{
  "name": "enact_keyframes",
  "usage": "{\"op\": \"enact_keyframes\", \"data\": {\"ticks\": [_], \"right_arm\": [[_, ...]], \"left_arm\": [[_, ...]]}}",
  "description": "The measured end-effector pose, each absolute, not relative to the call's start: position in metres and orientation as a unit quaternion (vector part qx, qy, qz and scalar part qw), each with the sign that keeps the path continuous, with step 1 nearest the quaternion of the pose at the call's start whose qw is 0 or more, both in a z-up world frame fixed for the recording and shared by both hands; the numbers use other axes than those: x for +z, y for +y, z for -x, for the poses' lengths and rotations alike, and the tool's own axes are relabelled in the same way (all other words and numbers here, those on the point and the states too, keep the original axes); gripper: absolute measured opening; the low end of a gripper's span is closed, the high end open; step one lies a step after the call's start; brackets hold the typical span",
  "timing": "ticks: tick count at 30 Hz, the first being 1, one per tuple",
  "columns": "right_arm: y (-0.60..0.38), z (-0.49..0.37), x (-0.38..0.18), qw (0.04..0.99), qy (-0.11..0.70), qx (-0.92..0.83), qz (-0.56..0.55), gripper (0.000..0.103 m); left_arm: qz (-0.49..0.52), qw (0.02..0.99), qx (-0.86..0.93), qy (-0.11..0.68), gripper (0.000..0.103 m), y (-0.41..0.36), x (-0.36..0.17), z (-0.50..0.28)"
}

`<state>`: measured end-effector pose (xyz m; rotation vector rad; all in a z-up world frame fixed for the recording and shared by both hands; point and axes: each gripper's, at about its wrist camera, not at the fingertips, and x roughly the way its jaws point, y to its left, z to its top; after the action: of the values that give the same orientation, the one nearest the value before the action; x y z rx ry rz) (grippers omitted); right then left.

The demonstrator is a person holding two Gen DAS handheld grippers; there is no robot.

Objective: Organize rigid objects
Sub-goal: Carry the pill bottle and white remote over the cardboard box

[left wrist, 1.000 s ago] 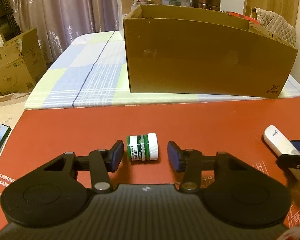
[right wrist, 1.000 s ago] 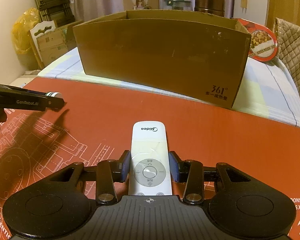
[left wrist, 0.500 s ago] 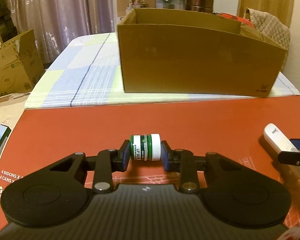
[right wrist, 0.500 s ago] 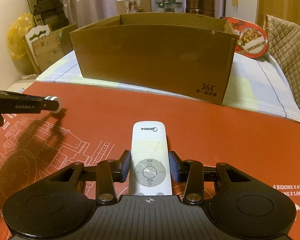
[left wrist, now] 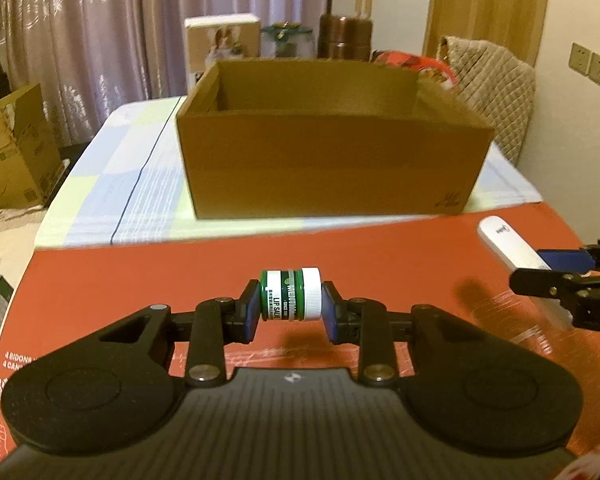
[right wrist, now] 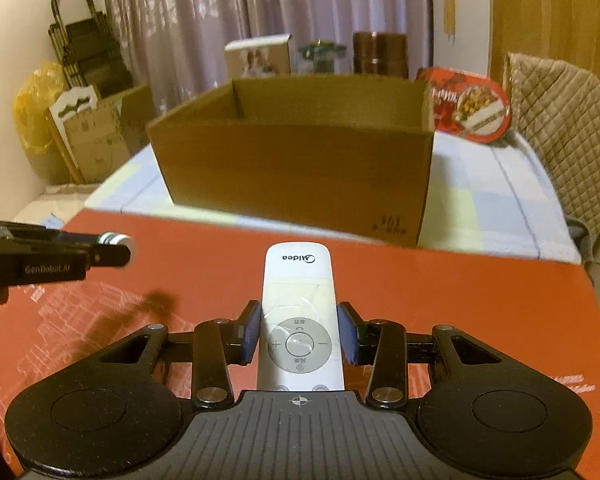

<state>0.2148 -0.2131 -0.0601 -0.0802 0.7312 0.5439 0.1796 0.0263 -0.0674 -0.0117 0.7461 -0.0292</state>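
Observation:
My left gripper point(left wrist: 290, 307) is shut on a small green lip-salve jar point(left wrist: 291, 295) with a white cap, held sideways above the red mat point(left wrist: 180, 272). My right gripper point(right wrist: 299, 337) is shut on a white remote control point(right wrist: 298, 312), its top end pointing away from me. The remote point(left wrist: 508, 246) and the right gripper's fingers point(left wrist: 548, 284) show at the right edge of the left wrist view. The left gripper's side point(right wrist: 52, 258) with the jar's cap point(right wrist: 118, 240) shows at the left of the right wrist view. An open brown cardboard box point(left wrist: 332, 160) stands ahead on the checked cloth.
Behind the cardboard box point(right wrist: 300, 168) stand a white carton point(right wrist: 258, 58), a glass jar point(right wrist: 320, 58), a brown canister point(right wrist: 380, 56) and a red snack tin point(right wrist: 472, 110). A quilted chair back point(right wrist: 564, 120) is at the right. Cardboard boxes point(left wrist: 12, 152) stand on the floor at the left.
My left gripper closed on the jar and lifted it off the mat. My right gripper rose with the remote. The inside of the box now shows over its near wall.

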Motion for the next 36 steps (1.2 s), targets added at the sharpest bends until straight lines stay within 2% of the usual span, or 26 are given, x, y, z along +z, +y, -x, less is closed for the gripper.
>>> {"op": "enact_keyframes", "data": {"ticks": [17,28,36], "right_arm": [[-0.234,-0.235,0.01,0.914,0.322,0.248,0.013,0.038],[-0.238,-0.297,0.059,0.922,0.306,0.238,0.006,0.038],[-0.212,-0.355,0.069,0.916,0.32,0.242,0.015,0.038]], "left_arm": [[0.004,0.941,-0.079,0.328,0.027,-0.002,0.002,-0.212],[0.006,0.943,-0.098,0.317,0.027,0.008,0.034,-0.269],[-0.006,0.944,-0.067,0.323,0.027,0.04,0.047,-0.326]]}}
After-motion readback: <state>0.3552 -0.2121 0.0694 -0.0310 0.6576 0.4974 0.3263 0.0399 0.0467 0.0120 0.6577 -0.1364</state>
